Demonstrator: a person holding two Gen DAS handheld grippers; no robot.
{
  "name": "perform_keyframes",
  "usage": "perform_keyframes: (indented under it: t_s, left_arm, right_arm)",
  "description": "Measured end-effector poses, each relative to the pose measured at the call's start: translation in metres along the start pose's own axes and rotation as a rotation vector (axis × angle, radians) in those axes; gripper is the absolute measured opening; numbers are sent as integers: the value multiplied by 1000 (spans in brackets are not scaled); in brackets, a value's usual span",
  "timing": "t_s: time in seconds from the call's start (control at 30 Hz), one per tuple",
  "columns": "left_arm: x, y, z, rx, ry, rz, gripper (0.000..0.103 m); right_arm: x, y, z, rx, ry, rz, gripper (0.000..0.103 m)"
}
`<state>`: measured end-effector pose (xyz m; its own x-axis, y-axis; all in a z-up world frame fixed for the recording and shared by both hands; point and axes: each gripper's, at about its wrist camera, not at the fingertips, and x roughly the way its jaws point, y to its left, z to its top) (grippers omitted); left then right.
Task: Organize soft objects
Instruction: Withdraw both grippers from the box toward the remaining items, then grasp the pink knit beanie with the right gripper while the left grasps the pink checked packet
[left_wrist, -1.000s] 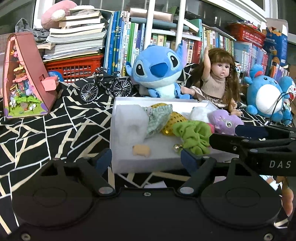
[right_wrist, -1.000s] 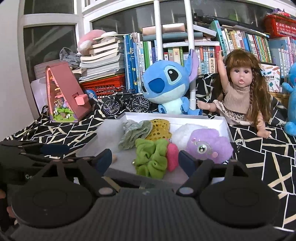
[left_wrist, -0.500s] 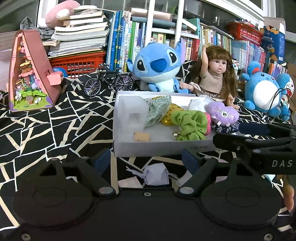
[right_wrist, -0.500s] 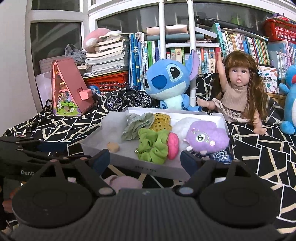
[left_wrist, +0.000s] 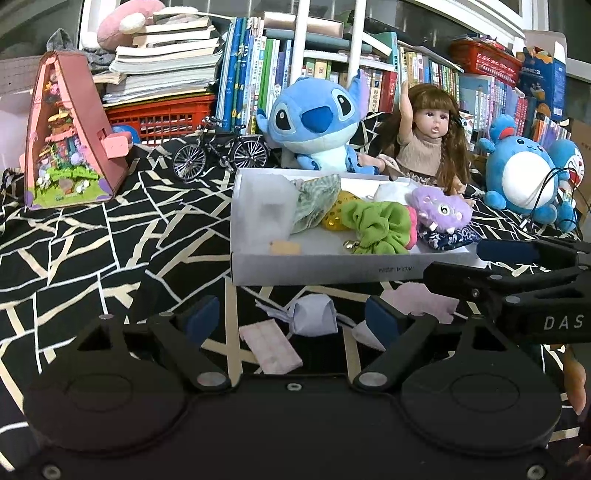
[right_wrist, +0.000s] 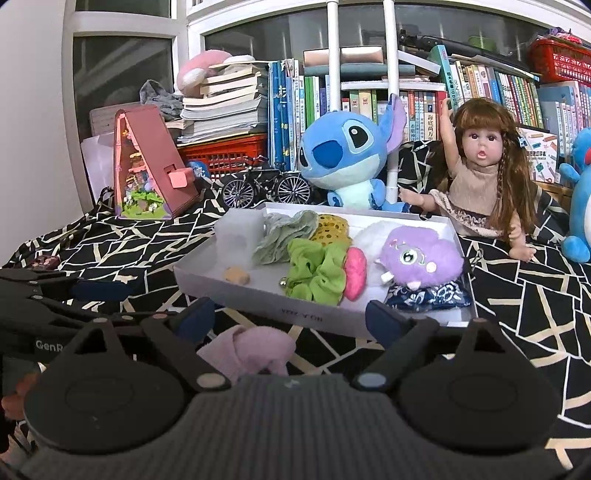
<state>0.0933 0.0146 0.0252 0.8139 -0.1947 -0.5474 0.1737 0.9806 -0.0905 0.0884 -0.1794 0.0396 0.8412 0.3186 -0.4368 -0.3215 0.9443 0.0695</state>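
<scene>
A white box (left_wrist: 332, 273) (right_wrist: 258, 291) on the patterned cloth holds a green scrunchie (left_wrist: 380, 227) (right_wrist: 317, 271), a purple plush monster (left_wrist: 441, 210) (right_wrist: 421, 256), a navy patterned pouch (right_wrist: 428, 297), a yellow sequin piece (right_wrist: 330, 227) and a grey-green scrunchie (right_wrist: 284, 236). In front of the box lie a folded white cloth (left_wrist: 314, 315), a pink face mask (left_wrist: 269, 345) and a pink soft piece (right_wrist: 255, 349). My left gripper (left_wrist: 293, 317) hovers over the white cloth, jaws opening, pressing nothing. My right gripper (right_wrist: 290, 319) hangs over the pink piece, jaws opening, also empty.
Behind the box sit a blue plush (left_wrist: 317, 122), a doll (left_wrist: 428, 144), a toy bicycle (left_wrist: 221, 151) and a pink triangular house model (left_wrist: 70, 140). Another blue plush (left_wrist: 524, 181) is at the right. Books and a red basket (left_wrist: 159, 114) fill the back.
Both grippers have drawn back from the box and dropped a little, so the cloth, mask and pink piece in front of it now show. Both jaws stand wider.
</scene>
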Motion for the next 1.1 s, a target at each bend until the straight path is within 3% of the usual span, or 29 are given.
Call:
perform_keyframes:
  t_s: [0.7,1.1]
  left_arm:
    - [2,12,-22,-76,58,-2,84]
    - [9,14,-22,-89,76,-21,52]
  right_arm:
    - [8,13,-14,-49,50,23,97]
    - [13,17,-20,-56,68,40,96]
